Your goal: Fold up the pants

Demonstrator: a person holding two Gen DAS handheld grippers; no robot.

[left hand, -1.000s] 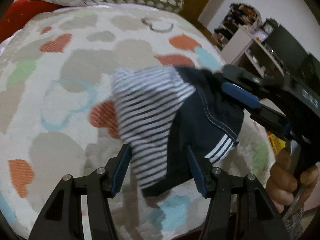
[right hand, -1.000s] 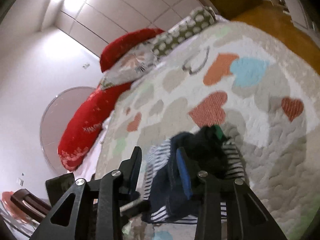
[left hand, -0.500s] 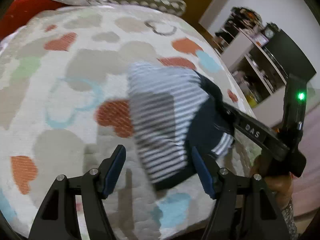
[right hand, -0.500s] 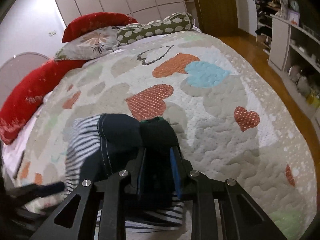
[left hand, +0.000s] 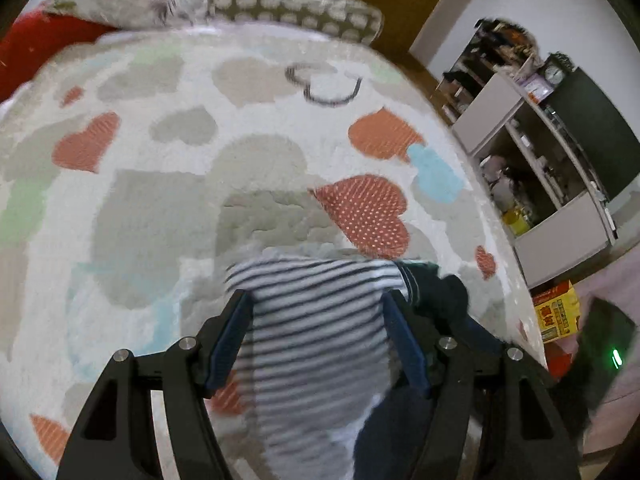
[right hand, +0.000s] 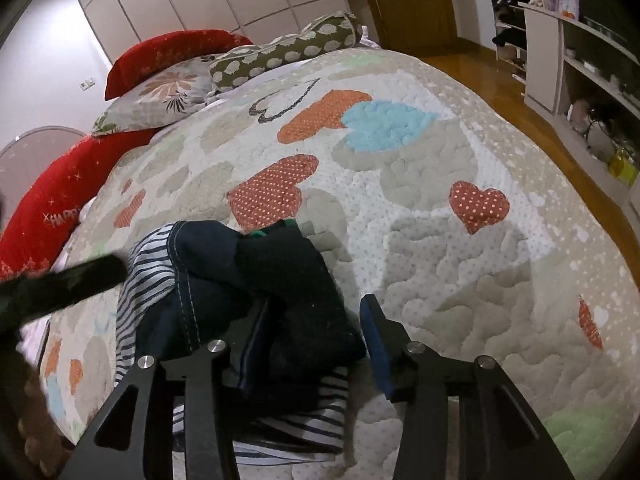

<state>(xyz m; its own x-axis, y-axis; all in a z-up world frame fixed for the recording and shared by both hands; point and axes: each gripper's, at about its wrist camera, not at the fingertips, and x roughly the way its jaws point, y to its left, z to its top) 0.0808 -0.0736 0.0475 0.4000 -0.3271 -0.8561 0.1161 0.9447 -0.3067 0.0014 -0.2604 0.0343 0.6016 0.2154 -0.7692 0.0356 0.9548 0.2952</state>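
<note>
The pants (right hand: 256, 300), a small dark navy pair with a blue-and-white striped lining, lie bunched in a rough bundle on the quilt (right hand: 440, 240) of the bed, just short of the dotted orange heart (right hand: 272, 192) and toward the camera side of it. They appear to sit there because a fold has just been laid down and is being let go.

The left tongs (left hand: 318, 332) are spread wide, the striped cloth showing between the blue pads without either pad pressing it. The right tongs (right hand: 316, 344) are also spread, straddling the dark hump of the bundle on the side away from the red pillow (right hand: 52, 216); no fabric is pinched. Open jaws suit a release, or a fresh grasp for the next fold.

Half a second ago the right tongs were pressed together on the dark fabric; now they have opened. The left tongs were already open and have moved closer over the striped part. A second ago the garment hung lifted off the quilt, whereas now it rests on it, nearer the heart.
</note>
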